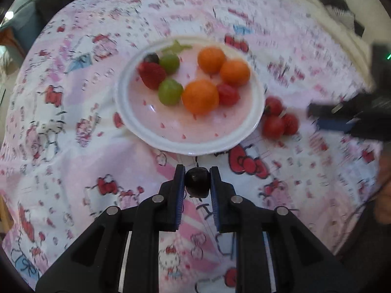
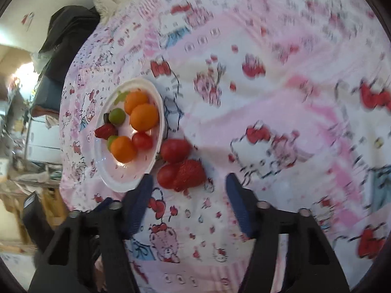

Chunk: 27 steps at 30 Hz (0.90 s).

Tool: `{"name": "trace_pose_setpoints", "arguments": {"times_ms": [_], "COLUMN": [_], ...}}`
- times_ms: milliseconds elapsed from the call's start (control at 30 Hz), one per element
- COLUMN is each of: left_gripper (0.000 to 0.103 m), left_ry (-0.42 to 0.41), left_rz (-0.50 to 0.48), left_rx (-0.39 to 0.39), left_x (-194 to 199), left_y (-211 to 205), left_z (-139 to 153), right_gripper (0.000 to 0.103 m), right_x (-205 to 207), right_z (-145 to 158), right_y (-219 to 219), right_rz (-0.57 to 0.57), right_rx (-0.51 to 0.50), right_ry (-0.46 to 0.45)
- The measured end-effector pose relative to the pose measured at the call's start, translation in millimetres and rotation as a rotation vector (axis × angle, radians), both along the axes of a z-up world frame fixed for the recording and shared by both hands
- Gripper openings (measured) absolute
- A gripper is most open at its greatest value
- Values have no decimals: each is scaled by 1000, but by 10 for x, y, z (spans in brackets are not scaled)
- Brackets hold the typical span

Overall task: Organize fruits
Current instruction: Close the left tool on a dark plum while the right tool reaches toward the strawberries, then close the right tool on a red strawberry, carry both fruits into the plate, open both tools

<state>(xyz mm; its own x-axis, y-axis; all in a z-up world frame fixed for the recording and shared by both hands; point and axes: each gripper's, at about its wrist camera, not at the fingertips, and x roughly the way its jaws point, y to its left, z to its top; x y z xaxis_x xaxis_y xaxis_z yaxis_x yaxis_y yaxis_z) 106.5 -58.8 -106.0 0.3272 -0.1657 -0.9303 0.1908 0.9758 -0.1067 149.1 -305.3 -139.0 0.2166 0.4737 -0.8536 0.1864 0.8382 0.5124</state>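
Observation:
My left gripper [image 1: 197, 174] is shut on a dark grape [image 1: 197, 182] and holds it just short of the near rim of a white plate [image 1: 146, 131]. The plate holds three oranges [image 1: 200, 96], two green grapes [image 1: 170, 91], a strawberry [image 1: 152, 75], a red tomato [image 1: 228, 94] and a dark grape [image 1: 151, 58]. Two tomatoes [image 1: 273, 126] and a strawberry [image 1: 290, 123] lie on the cloth right of the plate. My right gripper [image 2: 189, 180] is open and empty, just short of that strawberry [image 2: 190, 174] and tomatoes [image 2: 174, 150]. It also shows at the right edge of the left wrist view [image 1: 315, 117].
A pink and white cartoon-print cloth [image 1: 73, 122] covers the whole surface. Dark clothing [image 2: 68, 36] lies at its far edge. In the right wrist view the cloth drops off at the left, with boxes and shelves [image 2: 36, 134] beyond.

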Motion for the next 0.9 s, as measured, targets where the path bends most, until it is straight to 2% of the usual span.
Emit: {"name": "trace_pose_setpoints", "arguments": {"times_ms": [167,200,233,400,500,567,767,900], "left_gripper": [16,16,16,16,16,16,16,16], "left_ry": [-87,-94,-98,-119,-112,-103,-138,-174], "left_rz": [41,50,58,97,123,135,155,201], "left_rx": [-21,-21,-21,25,15,7,-12,-59], "left_x": [-37,-34,-23,36,57,73,91,84], "left_y": [137,167,191,270,323,337,349,453], "left_z": [329,347,359,343,315,295,325,430], "right_gripper": [51,48,44,41,33,32,32,32], "right_x": [64,98,125,158,144,118,79,14], "right_z": [-178,-220,-247,-357,-357,-368,-265,-5], "right_y": [32,66,98,146,120,58,-80,-160], "right_rz": [-42,-40,-35,-39,-39,-49,-74,-87], "right_rx": [54,54,45,31,34,52,76,114], "right_ry": [55,68,74,94,91,95,56,-33]}}
